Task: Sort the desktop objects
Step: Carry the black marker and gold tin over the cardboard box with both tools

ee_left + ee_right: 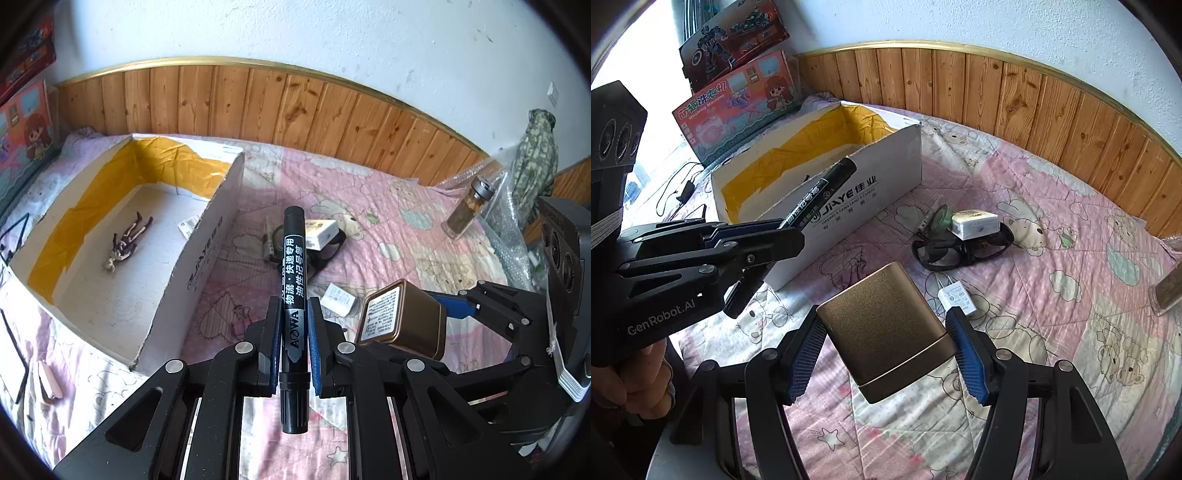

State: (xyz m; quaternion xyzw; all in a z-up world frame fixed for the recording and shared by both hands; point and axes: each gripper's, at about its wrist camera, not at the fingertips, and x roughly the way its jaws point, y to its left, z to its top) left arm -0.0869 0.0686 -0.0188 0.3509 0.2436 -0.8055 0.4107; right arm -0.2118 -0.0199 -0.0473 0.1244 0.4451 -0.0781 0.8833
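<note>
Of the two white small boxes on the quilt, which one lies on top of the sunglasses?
The larger white box rests on the sunglasses; the small white charger lies alone on the quilt.

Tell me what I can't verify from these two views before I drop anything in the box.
- Cardboard box floor: right wrist view, near wall hides it.
- Gold tin label: faces away in right wrist view, too small to read in left.
- Sunglasses: left wrist view, black marker covers part.
</note>
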